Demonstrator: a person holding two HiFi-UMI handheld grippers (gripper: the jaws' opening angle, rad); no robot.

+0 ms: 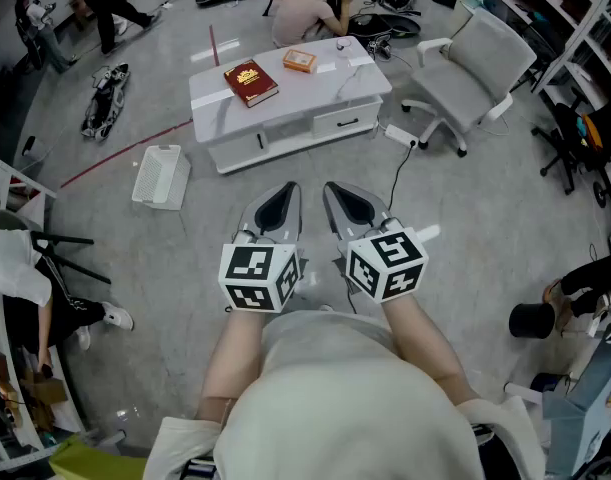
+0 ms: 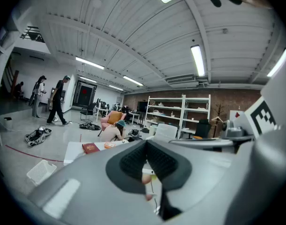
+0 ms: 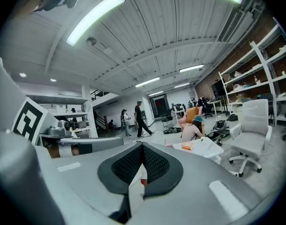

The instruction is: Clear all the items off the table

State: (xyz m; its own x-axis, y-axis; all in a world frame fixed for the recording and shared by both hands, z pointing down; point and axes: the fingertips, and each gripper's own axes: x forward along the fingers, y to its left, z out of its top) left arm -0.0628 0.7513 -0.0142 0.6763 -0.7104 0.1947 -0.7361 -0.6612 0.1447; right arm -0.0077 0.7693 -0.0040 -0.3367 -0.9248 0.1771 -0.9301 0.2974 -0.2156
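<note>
A low white table (image 1: pixel 315 108) stands ahead on the floor, well beyond both grippers. On it lie a dark red book (image 1: pixel 250 81) at the left and a small orange box (image 1: pixel 299 60) further back, plus flat white sheets (image 1: pixel 350 68) at the right. The left gripper view also catches the book (image 2: pixel 90 147), and the orange box (image 3: pixel 187 146) appears in the right gripper view. My left gripper (image 1: pixel 282 190) and right gripper (image 1: pixel 335 190) are held side by side over bare floor, both shut with nothing between the jaws.
A white office chair (image 1: pixel 475 63) stands right of the table. A white basket (image 1: pixel 161 175) lies on the floor to the left. A person (image 1: pixel 315 8) crouches behind the table. A cable (image 1: pixel 397 178) runs across the floor near the right gripper. Other people stand further off.
</note>
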